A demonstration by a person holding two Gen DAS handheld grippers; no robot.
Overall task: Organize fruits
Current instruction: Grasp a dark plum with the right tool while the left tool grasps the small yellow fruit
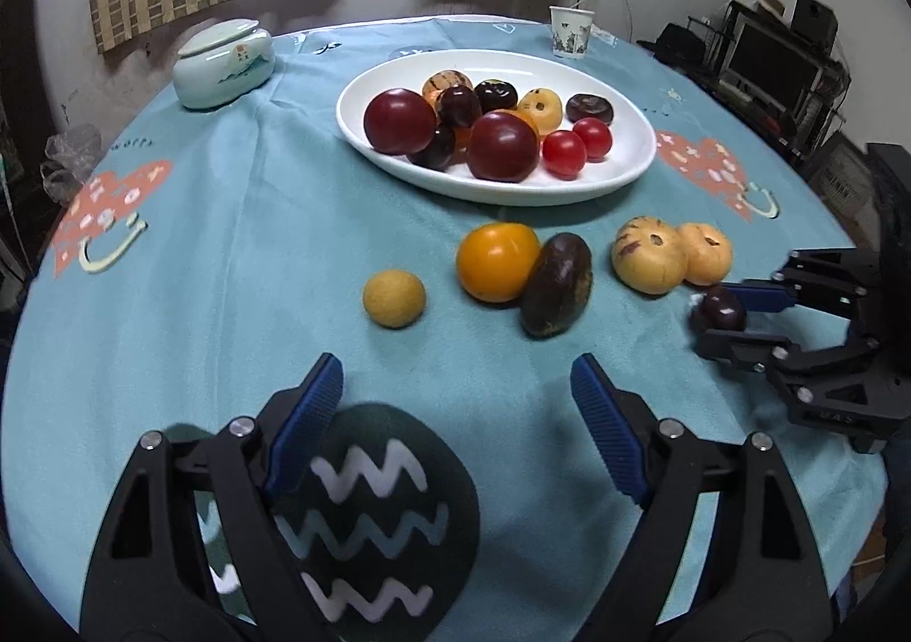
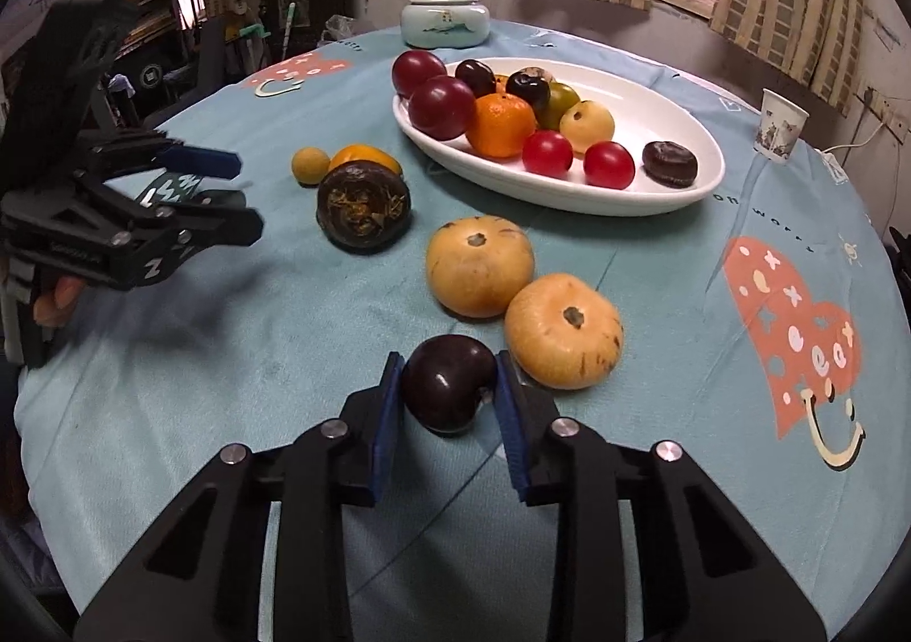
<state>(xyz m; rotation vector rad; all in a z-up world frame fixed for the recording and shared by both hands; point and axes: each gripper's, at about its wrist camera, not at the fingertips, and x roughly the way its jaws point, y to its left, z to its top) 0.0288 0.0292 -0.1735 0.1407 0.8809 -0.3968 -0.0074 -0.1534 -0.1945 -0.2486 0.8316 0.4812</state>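
Observation:
My right gripper (image 2: 448, 363) is shut on a dark plum (image 2: 447, 388) that rests on the blue tablecloth, both blue pads pressed against its sides. The same grip shows at the right of the left wrist view, gripper (image 1: 703, 320) on plum (image 1: 720, 309). Two tan fruits (image 2: 479, 266) (image 2: 563, 331) lie just beyond it. My left gripper (image 1: 455, 366) hangs open over bare cloth with nothing between its fingers. Ahead of it lie a small yellow fruit (image 1: 394, 298), an orange fruit (image 1: 497, 261) and a dark brown fruit (image 1: 557, 284). The white oval plate (image 1: 626, 169) behind holds several fruits.
A pale green lidded jar (image 1: 223, 66) stands at the far left of the round table, and a paper cup (image 1: 571, 31) at the far edge behind the plate. A dark zigzag patch (image 1: 370, 516) is printed on the cloth under my left gripper. Shelves crowd the right.

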